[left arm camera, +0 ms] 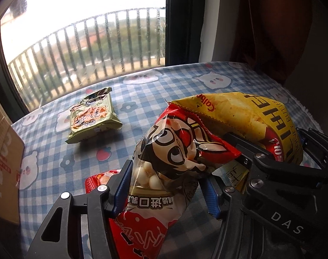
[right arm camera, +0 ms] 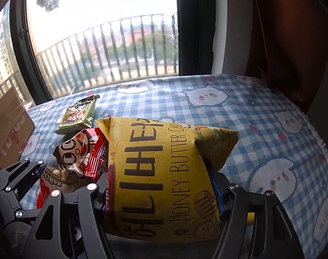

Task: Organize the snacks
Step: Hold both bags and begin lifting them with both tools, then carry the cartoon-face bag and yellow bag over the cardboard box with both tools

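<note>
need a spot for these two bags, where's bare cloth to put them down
Bare checked tablecloth lies right of the yellow chip bag, out to the fringed edge, and along the window side behind it. A smaller patch sits between the green packet and the red cartoon bag. The left is crowded: cardboard box, green packet, both tools.

Daylight pours in through the far window (left arm camera: 86,43), whose sky is blown out to plain white in both views. The checked cloth (right arm camera: 261,112) is evenly lit, with soft shadows falling toward the near side under the snack packets. The right-hand curtain (right arm camera: 289,43) sits dim. Fisheye bending curves the railing, the corners are dark, and focus is fairly sharp.
</note>
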Demonstrator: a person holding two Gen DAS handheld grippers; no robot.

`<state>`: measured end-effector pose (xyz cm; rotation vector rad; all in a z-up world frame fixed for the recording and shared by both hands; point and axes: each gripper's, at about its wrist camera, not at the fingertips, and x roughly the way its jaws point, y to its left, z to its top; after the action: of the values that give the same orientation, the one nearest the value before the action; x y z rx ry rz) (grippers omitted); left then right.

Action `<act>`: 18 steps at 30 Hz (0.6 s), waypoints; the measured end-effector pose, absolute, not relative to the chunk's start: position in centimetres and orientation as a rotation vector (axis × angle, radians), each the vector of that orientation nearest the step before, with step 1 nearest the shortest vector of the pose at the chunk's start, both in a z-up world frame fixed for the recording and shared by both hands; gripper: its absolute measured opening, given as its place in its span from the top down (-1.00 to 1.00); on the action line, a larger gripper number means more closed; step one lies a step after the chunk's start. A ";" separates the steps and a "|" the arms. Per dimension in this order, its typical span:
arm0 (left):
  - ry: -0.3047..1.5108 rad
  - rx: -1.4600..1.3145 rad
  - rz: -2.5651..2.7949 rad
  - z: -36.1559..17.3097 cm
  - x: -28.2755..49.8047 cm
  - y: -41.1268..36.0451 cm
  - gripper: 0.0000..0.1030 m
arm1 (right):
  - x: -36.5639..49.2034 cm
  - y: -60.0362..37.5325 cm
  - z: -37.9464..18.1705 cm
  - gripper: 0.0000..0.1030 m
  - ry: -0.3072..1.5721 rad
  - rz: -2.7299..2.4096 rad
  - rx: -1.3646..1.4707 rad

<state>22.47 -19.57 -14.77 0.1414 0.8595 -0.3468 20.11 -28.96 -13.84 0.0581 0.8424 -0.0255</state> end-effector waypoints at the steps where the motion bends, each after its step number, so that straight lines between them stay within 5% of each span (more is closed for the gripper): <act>1: 0.853 0.138 -0.345 -14.5 22.2 -19.2 -0.17 | 19.9 -28.5 -13.5 -0.37 0.838 -0.023 0.053; 18: 0.667 0.065 -0.282 -6.3 16.2 -9.9 -0.17 | 15.3 -20.2 -5.1 -0.38 0.671 0.035 -0.006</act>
<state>16.23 -9.95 -6.27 0.0646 0.6669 -0.2815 15.32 -20.15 -5.09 -0.0058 0.6711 0.0349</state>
